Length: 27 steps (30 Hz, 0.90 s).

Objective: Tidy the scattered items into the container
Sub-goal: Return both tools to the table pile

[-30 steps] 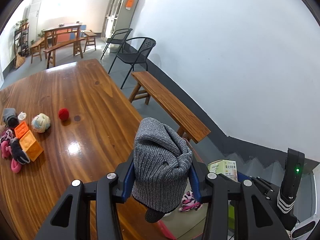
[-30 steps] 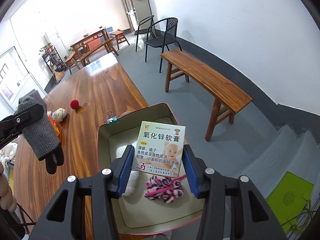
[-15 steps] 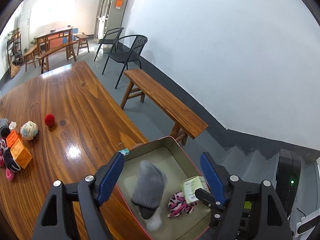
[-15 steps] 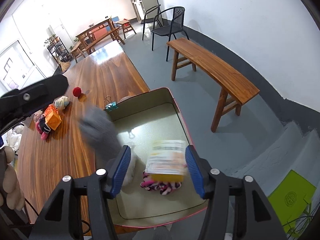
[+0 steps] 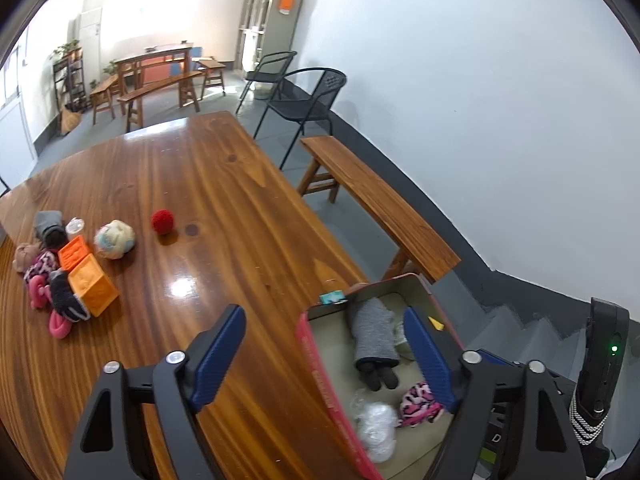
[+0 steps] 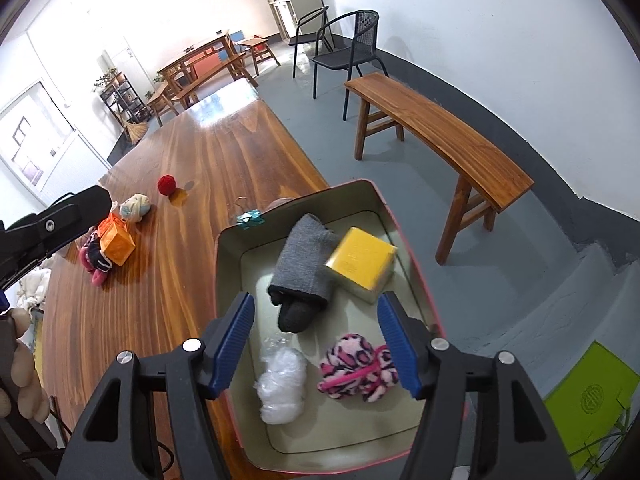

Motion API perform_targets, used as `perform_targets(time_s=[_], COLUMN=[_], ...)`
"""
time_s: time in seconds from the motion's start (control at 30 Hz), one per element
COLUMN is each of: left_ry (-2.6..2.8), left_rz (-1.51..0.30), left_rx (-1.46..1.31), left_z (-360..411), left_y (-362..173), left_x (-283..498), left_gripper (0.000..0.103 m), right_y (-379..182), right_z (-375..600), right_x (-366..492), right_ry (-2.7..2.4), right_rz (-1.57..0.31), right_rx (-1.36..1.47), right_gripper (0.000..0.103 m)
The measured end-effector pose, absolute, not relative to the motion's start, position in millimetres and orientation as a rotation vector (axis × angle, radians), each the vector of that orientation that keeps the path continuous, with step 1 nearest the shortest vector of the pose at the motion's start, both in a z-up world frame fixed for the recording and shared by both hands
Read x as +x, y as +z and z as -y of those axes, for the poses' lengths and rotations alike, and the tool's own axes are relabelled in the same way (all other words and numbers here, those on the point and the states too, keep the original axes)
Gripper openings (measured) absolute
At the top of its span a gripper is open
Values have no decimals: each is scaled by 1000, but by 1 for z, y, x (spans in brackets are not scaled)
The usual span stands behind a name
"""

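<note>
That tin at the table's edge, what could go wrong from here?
1. The tin seems to overhang the table edge; a knock from a hand-held gripper might tip it to the floor.
2. The red ball could roll off when grabbed.
3. The box leans on the glove, so later items may pile unevenly.

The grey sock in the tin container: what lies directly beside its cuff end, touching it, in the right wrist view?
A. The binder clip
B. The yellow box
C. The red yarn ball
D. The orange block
B: in the right wrist view the yellow box rests tilted against the cuff end of the grey sock inside the tin container.
</note>
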<state>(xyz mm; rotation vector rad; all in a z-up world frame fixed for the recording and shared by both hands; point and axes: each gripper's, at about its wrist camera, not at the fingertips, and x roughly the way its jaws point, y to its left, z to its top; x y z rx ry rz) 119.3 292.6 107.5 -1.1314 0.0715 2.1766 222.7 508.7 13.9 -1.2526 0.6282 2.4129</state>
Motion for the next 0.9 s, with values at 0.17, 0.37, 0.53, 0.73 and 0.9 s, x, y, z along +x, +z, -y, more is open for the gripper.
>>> perform_targets(time_s=[0.17, 0.37, 0.53, 0.73, 0.9], left_ry=[2250, 2325, 2408, 2517, 2577], left_rz=[-43, 25, 103, 226, 312], left_rx=[-1154, -1240, -1352, -1467, -1484], left_z=[-255, -195, -128, -45, 8], left_y=[106, 93, 73, 51, 43], left_x=[101, 84, 68, 53, 46], left_gripper=[87, 87, 87, 98, 101], right_y=[16, 17, 15, 11, 8], right_z=[-490, -459, -426, -383, -350], right_x=[206, 179, 153, 122, 97], right_ry=[2441, 2491, 2543, 2606, 2650], right_rz=[-615, -601, -572, -528, -492], right_rx=[-1267, -1301, -1350, -1420, -1469], right_gripper=[68, 69, 70, 71, 71])
